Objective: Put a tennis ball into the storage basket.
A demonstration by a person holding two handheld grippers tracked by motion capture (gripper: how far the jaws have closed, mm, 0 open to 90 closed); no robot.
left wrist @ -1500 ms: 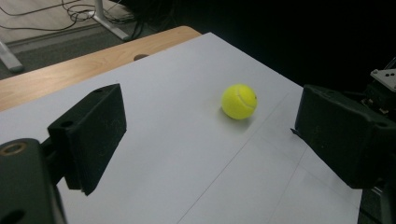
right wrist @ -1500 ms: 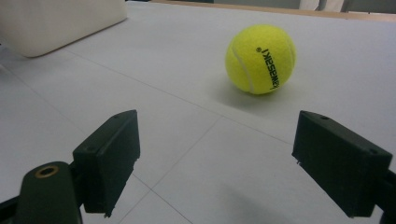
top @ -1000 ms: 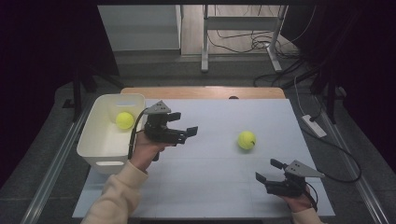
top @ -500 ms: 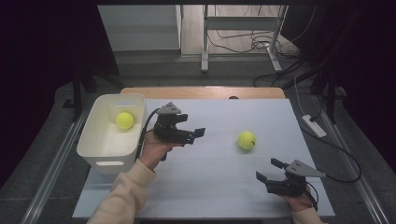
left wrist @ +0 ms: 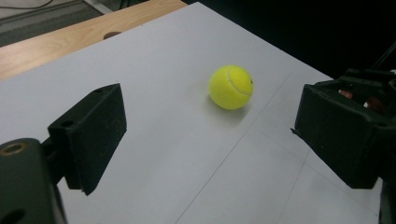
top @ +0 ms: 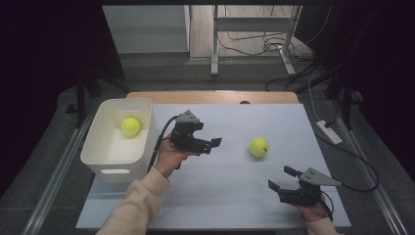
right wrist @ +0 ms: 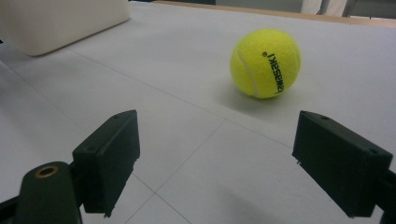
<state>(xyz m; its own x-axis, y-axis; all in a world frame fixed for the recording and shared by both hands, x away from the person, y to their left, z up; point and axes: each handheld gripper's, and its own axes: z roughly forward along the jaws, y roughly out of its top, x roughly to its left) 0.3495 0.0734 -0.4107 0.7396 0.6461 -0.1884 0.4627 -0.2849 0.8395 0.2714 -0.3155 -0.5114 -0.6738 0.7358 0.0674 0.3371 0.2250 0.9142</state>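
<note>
Nearest my edge of the table, the right gripper (top: 283, 180) sits low over the pale mat (top: 235, 196), its jaws spread wide with nothing between them. Through its own camera I see the loose tennis ball (right wrist: 265, 63) resting on the mat ahead, slightly right of centre, black lettering on its side (too small for me to read with any confidence).

Farther in and to the left, the left gripper (top: 209, 145) is held above the mat in my left hand (top: 171, 159) — jaws also parted, empty, pointing toward that same ball (top: 258, 146), which lies well apart from both grippers, between them.

Beyond my left hand, at the mat's left side, stands a white bin (top: 105, 159) — a second tennis ball (top: 130, 126) lies inside it, toward the far end.
</note>
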